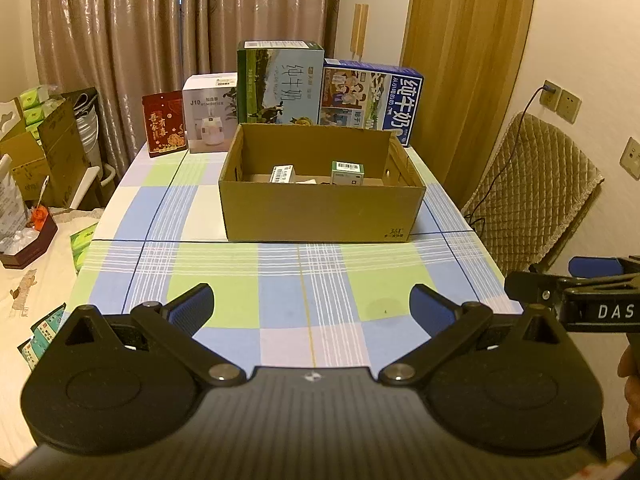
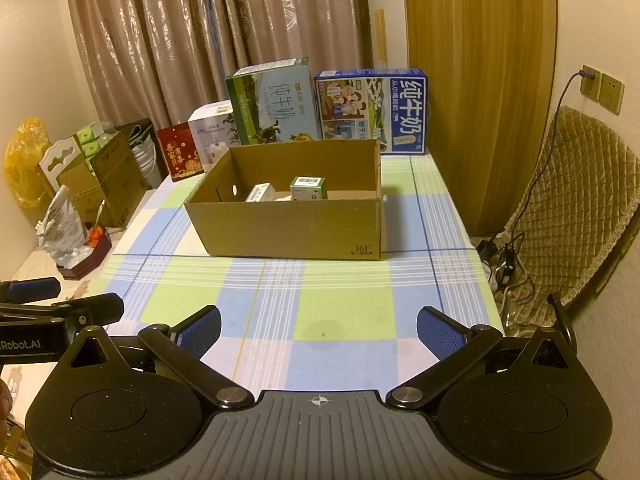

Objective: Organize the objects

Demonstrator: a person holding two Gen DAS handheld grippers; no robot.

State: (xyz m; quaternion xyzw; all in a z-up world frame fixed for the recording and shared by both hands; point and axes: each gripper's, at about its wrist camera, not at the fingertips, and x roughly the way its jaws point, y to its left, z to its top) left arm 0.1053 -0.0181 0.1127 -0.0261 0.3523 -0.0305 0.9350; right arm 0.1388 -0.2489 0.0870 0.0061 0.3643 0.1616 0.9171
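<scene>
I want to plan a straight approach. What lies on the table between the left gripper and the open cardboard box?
Nothing: in the left wrist view only bare checked tablecloth lies between the open left gripper and the cardboard box.

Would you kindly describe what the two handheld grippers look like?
The left gripper and the right gripper match: black bodies, round pivot housings, silver pivot bolts, angled black link arms and blue textured finger pads. White lettering runs along each one's side.

Warm indoor light falls on brown curtains along the far wall, a wooden door to the right, and a quilt-covered chair under wall sockets.
</scene>
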